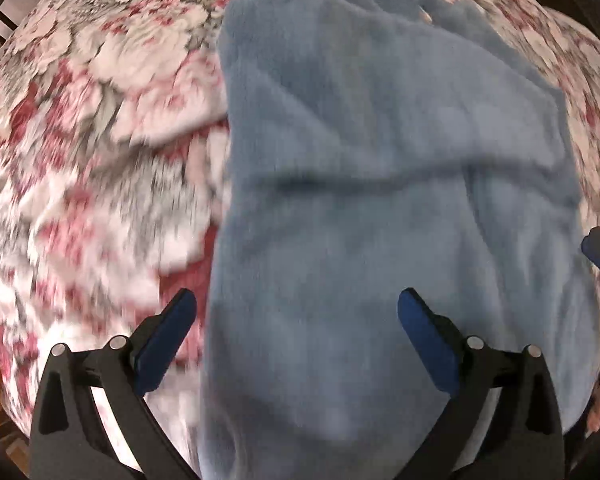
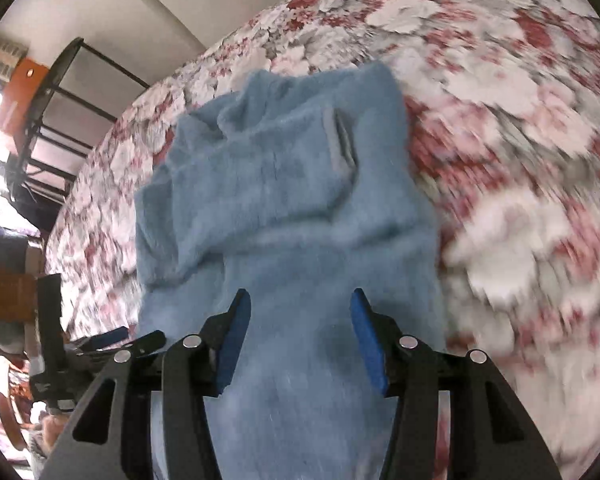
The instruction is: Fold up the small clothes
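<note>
My left gripper point(image 1: 296, 316) stands wide open above the fluffy light-blue fleece garment point(image 1: 380, 200), pointing down at it with nothing between its blue pads. One pad is over the garment, the other over the bedspread beside its left edge. My right gripper point(image 2: 298, 316) is also parted, about halfway, and I see no cloth pinched between its pads; the fleece lies beneath and beyond them, not lifted.

The garment rests on the bed, spread over the red-and-white floral bedspread point(image 1: 100, 120). I judge the folding well begun but not finished. The right wrist view shows one part laid across the body, with a grey strip point(image 2: 340, 140) on top that may be a cuff or trim; I cannot tell which. A crease runs across the middle in the left wrist view, so a layer already seems doubled there.

What remains, as I read it, is at least one more fold to bring the long shape into a compact bundle, and some smoothing of the bunched far end.
</note>
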{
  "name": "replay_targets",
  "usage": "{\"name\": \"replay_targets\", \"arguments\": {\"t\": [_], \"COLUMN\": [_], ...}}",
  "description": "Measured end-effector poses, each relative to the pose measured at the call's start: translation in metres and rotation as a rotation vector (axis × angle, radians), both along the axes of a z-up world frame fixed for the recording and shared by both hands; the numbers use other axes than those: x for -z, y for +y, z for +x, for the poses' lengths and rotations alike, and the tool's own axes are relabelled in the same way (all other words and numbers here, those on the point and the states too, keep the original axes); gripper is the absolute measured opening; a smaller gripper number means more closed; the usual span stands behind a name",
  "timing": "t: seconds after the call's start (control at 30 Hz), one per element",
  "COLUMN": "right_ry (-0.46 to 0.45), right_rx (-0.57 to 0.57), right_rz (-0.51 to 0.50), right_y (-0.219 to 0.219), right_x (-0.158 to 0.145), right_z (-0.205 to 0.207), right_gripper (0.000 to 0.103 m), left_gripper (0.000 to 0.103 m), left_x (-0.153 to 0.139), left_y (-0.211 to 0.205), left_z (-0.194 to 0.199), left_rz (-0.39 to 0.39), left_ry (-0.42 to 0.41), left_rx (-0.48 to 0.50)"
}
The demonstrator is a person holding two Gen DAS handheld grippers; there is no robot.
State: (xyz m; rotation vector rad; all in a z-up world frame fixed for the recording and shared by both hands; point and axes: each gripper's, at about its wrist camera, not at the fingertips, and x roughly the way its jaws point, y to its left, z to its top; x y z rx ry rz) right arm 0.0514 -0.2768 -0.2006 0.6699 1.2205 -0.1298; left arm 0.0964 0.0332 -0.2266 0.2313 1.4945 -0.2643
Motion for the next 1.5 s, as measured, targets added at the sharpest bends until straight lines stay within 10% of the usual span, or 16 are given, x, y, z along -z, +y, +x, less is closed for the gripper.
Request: {"name": "replay_targets", "arguments": {"t": [0.43, 0.6, 0.87, 0.93, 1.1, 1.3, 1.5], "right_ry": [-0.100, -0.117, -0.101, -0.095, -0.095, -0.189, -0.230], "right_rx": [-0.030, 0.019, 0.124, 0.095, 0.105, 0.071, 0.057], "right_rz": [-0.177, -0.209, 0.024, 0.098, 0.119, 0.007, -0.027], "right_y": [0.033, 0.030, 0.002, 0.008, 0.012, 0.018, 0.018], "right_x": [-0.042, -0.050, -0.030, -0.022, -0.019, -0.050, -0.068], "right_z": [-0.108, -0.130, -0.155, -0.156, -0.155, -0.153, -0.134], "right_gripper": [0.056, 0.059, 0.050, 0.034, 0.031, 0.013, 0.013], "left_gripper": [0.098, 0.098, 0.096, 0.080, 0.060, 0.019, 0.019], "left_x": [-0.042, -0.009, -0.011, -0.011, -0.009, -0.023, -0.045], "left_y": [0.069, 0.036, 0.035, 0.036, 0.037, 0.047, 0.037], "left_z": [-0.120, -0.099, -0.101, -0.101, -0.097, -0.092, -0.081], "left_rz": [-0.099, -0.103, -0.179, -0.208, -0.236, -0.297, -0.291], "left_ry": [-0.077, -0.083, -0.062, -0.050, -0.040, -0.077, -0.157], "left_rx": [-0.078, -0.056, -0.068, -0.068, -0.068, -0.107, -0.083]}}
